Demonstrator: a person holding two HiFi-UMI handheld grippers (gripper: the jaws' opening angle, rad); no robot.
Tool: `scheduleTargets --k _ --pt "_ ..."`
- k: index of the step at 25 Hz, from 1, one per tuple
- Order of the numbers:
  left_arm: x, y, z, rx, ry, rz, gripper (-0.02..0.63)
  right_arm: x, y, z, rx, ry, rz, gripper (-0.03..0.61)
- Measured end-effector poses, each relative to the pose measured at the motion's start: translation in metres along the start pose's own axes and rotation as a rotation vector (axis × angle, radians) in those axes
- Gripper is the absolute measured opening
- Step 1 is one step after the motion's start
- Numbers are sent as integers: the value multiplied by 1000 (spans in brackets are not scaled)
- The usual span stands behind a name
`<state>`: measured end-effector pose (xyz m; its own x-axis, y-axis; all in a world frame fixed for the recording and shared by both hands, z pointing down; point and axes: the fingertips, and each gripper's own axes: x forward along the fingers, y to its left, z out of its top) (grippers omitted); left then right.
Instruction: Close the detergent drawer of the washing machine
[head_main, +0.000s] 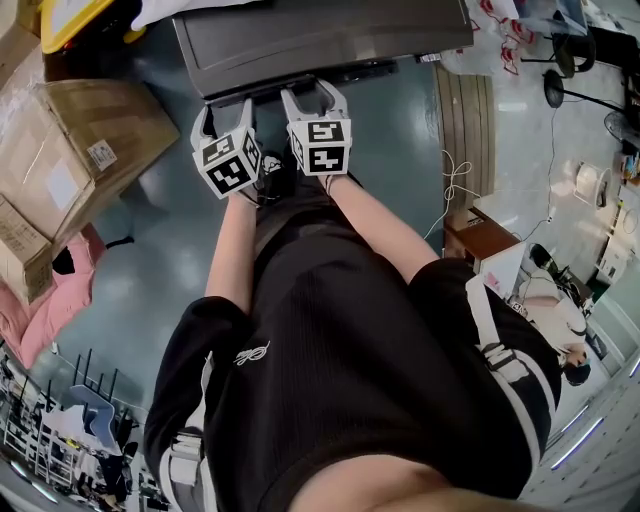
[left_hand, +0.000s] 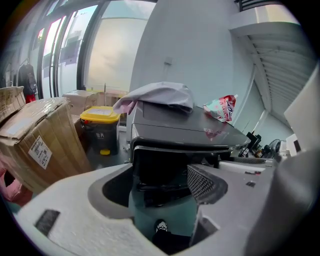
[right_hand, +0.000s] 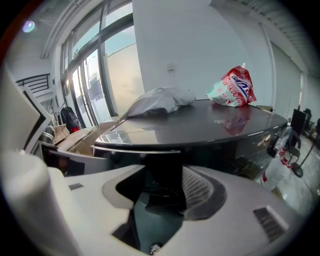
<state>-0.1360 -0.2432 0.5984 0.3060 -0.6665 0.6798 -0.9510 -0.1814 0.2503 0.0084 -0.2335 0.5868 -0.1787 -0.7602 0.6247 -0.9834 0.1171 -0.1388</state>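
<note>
Shirt: black shirt (head_main: 360, 330) of the person fills the head view from centre to 6 o'clock, with both bare forearms reaching toward 12 o'clock.
Left gripper: left gripper (head_main: 224, 112) is held at 11 o'clock of the shirt; its marker cube (head_main: 227, 160) sits behind the jaws. The jaws stand apart, grasping nothing, and point at the machine's front.
Right gripper: right gripper (head_main: 315, 95) is just beside the left one, at its 3 o'clock. Its jaws are also spread and empty.
Detergent drawer: detergent drawer (head_main: 300, 88) shows as a dark strip under the front edge of the top, right at both grippers' tips. Whether they touch it, or how far out it stands, cannot be told.
Washing machine: dark grey washing machine (head_main: 320, 30) lies at 12 o'clock in the head view.
On the top: a crumpled pale cloth (left_hand: 160, 95) lies on it, and a red-and-white refill pouch (right_hand: 232, 87) at the cloth's 3 o'clock.
Beyond: cardboard box (head_main: 90, 140) at 9 o'clock of the grippers; yellow-lidded bin (left_hand: 101, 127) behind it.
</note>
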Motion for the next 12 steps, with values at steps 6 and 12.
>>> scheduleTargets --k 6,12 --pt "10 3 6 -27 5 5 337 9 -3 4 63 15 9 229" --pt "5 6 4 -50 -6 -3 336 6 -1 4 77 3 25 256"
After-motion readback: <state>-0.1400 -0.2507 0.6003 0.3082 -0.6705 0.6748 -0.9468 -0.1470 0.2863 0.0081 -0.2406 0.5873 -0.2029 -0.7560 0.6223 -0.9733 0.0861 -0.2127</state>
